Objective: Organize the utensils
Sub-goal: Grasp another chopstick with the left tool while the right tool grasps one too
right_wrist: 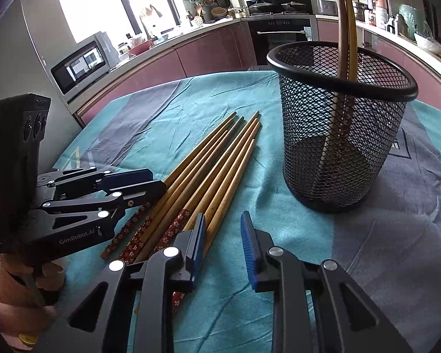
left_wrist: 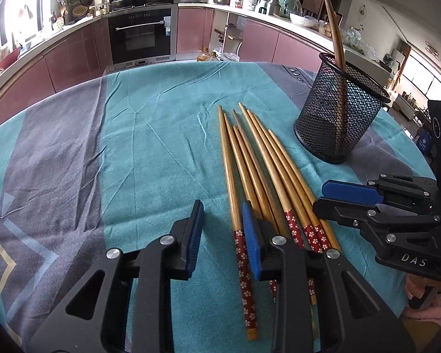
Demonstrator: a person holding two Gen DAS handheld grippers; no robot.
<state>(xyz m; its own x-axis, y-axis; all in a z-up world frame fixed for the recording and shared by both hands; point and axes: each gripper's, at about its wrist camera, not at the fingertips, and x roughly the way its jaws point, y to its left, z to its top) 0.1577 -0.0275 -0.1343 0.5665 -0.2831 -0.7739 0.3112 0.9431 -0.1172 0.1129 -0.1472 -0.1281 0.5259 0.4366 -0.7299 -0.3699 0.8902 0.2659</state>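
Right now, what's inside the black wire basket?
Two long chopsticks stand inside the black mesh basket, leaning on its rim and poking out the top. Through the mesh nothing else shows, though its dark bottom is hard to see.

**Daylit kitchen, blown-out windows, heavy fisheye bend**

Both views were bright and mostly sharp. Daylight poured in from the window (right_wrist: 103, 3), which was washed out to plain white in the right wrist view and flared at the upper left of the left wrist view. Shadows on the cloth (left_wrist: 150, 147) were soft and faint. The counter (left_wrist: 73, 26) curved strongly with the lens, and the corners fell to black. Gripper parts nearest the lens looked slightly soft.
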